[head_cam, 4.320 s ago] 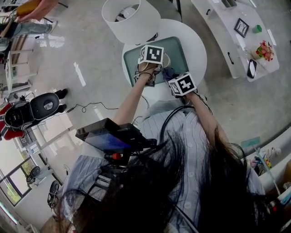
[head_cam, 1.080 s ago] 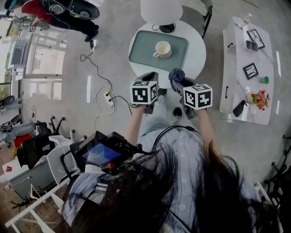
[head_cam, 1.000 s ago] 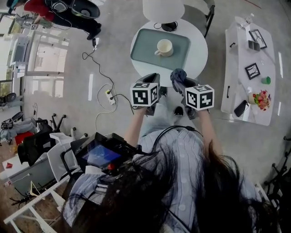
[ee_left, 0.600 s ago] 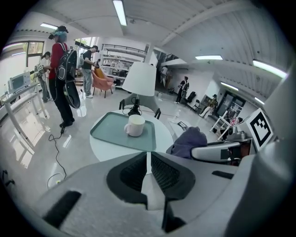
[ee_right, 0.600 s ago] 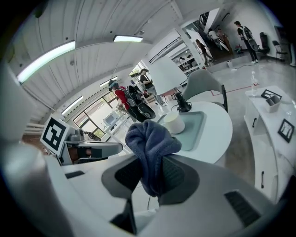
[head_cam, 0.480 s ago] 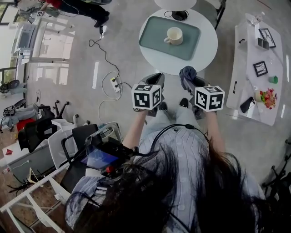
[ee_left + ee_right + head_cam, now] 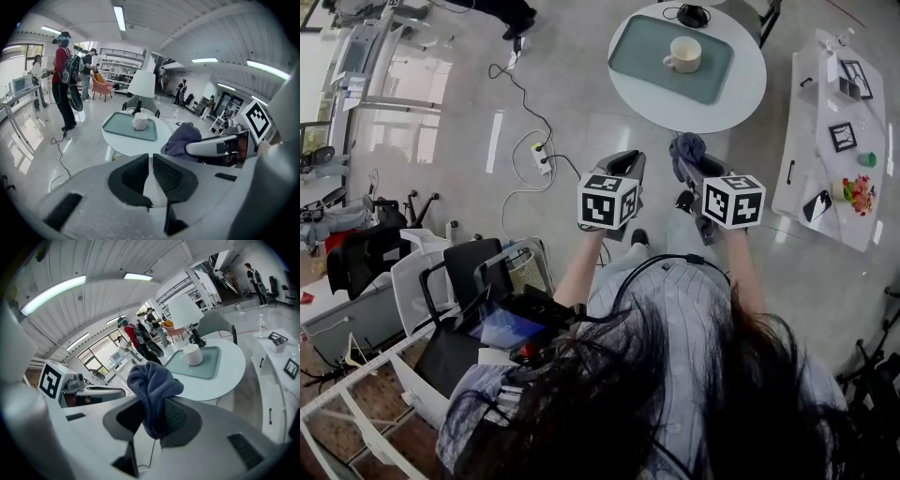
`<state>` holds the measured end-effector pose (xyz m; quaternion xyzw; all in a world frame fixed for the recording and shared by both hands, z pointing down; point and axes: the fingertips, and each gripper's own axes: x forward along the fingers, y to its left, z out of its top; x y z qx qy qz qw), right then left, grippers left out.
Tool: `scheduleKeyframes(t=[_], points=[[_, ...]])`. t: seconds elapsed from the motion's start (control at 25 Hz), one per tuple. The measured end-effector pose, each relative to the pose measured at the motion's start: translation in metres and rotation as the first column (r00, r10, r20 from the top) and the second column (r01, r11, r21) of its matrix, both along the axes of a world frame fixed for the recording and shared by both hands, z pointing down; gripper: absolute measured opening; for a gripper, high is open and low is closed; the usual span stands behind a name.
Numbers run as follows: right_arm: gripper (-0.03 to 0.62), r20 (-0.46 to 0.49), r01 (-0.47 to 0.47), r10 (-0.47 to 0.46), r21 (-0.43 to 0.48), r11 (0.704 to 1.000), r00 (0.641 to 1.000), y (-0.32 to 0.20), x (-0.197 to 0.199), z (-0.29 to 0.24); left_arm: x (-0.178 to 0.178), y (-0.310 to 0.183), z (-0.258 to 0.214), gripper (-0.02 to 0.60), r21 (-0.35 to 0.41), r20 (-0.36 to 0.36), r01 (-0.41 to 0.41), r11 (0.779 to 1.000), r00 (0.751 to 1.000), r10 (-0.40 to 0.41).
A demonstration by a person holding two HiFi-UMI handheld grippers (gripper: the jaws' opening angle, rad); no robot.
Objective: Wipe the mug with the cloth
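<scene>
Ahead of you a green tray [image 7: 642,47] lay on a round white table [image 7: 741,89]. To your right a white bench [image 7: 811,141] carried a picture frame [image 7: 842,137], a phone [image 7: 817,206] and flowers [image 7: 851,192]. A power strip [image 7: 543,157] lay on the floor [image 7: 581,84] to your left.

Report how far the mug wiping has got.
Done: the cloth is picked up. In hand: the right tool is clamped on it; the left tool is shut and empty. Left: both tools are short of the table, and the mug stands on the tray, untouched; whether it's been wiped doesn't show.
</scene>
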<state>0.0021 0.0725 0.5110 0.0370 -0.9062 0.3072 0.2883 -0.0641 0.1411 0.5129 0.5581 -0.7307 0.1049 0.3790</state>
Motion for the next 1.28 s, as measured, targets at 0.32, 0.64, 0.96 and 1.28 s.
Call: scheduleKeyframes(t=[0.32, 0.64, 0.96, 1.28], points=[[0.098, 0.019, -0.029, 0.029, 0.025, 0.999, 0.999, 0.077, 0.012, -0.012, 0.020, 0.074, -0.012, 0.041, 0.033, 0.067, -0.092, 0.995, 0.994, 0.090], [0.098, 0.048, -0.064, 0.061, 0.057, 0.996, 0.997, 0.144, 0.036, -0.025, 0.044, 0.135, -0.018, 0.041, 0.068, 0.099, -0.150, 0.986, 0.985, 0.143], [0.098, 0.054, -0.110, 0.106, 0.078, 0.991, 0.993, 0.183, 0.070, -0.030, 0.068, 0.165, -0.022, 0.041, 0.102, 0.100, -0.181, 0.978, 0.980, 0.171], [0.098, 0.066, -0.110, 0.102, 0.117, 0.987, 0.993, 0.199, 0.088, -0.036, 0.089, 0.171, -0.026, 0.041, 0.132, 0.102, -0.211, 0.969, 0.975, 0.199]])
